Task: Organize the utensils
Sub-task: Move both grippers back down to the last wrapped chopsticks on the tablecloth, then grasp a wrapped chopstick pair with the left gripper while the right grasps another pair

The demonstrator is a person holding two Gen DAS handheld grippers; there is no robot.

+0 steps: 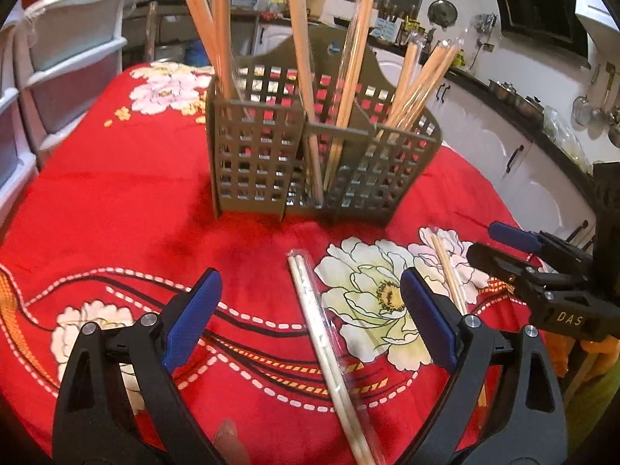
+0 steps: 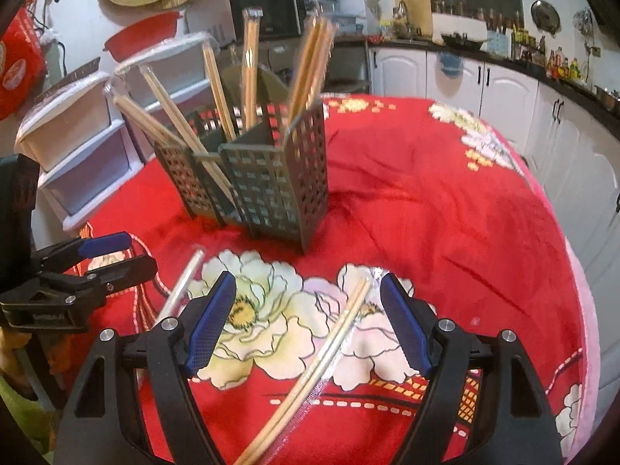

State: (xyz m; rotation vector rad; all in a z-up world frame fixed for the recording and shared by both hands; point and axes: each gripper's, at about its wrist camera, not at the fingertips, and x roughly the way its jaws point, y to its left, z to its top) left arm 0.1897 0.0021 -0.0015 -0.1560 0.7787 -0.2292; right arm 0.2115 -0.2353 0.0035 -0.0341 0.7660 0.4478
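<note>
Two pale wrapped chopstick pairs lie flat on the red flowered tablecloth (image 1: 116, 201): one (image 1: 329, 348) between my left gripper's (image 1: 310, 317) spread jaws, one (image 2: 310, 368) between my right gripper's (image 2: 308, 321) (also wide apart); the grey slotted plastic caddy (image 1: 310, 147) beyond holds more upright

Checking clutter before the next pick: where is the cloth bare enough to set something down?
Bare: right of the caddy toward the table edge, and left of it in the left view. Crowded: in front, where two wrapped chopstick pairs lie between the open grippers.
</note>
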